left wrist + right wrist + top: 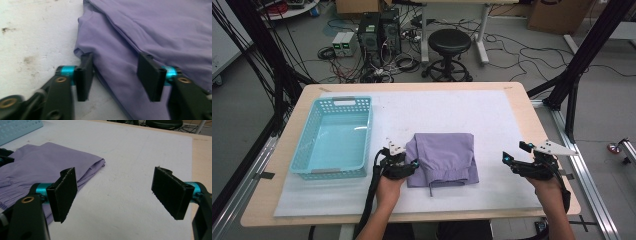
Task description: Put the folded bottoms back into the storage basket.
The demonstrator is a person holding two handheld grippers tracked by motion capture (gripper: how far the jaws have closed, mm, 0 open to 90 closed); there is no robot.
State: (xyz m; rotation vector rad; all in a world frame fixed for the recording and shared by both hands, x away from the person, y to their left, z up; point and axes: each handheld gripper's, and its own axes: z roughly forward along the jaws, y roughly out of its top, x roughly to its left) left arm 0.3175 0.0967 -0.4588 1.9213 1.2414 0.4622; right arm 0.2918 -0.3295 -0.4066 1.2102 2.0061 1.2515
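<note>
On the left of the high view sits a blue basket [334,137] on a white mat [492,110]. Just right of it, low in the frame, the left gripper [412,165] points at the left edge of the purple cloth [444,157]. That folded cloth lies in the middle of the mat, between the two grippers. From the left gripper view, the gripper [117,75] has its jaws partly apart, with the cloth's [150,30] edge between them; the pads do not squeeze it yet. At the right of the high view, the right gripper [507,159] stays well apart from the cloth. Its own view shows that gripper [115,192] opened wide over bare mat [130,152], with nothing between the jaws.
</note>
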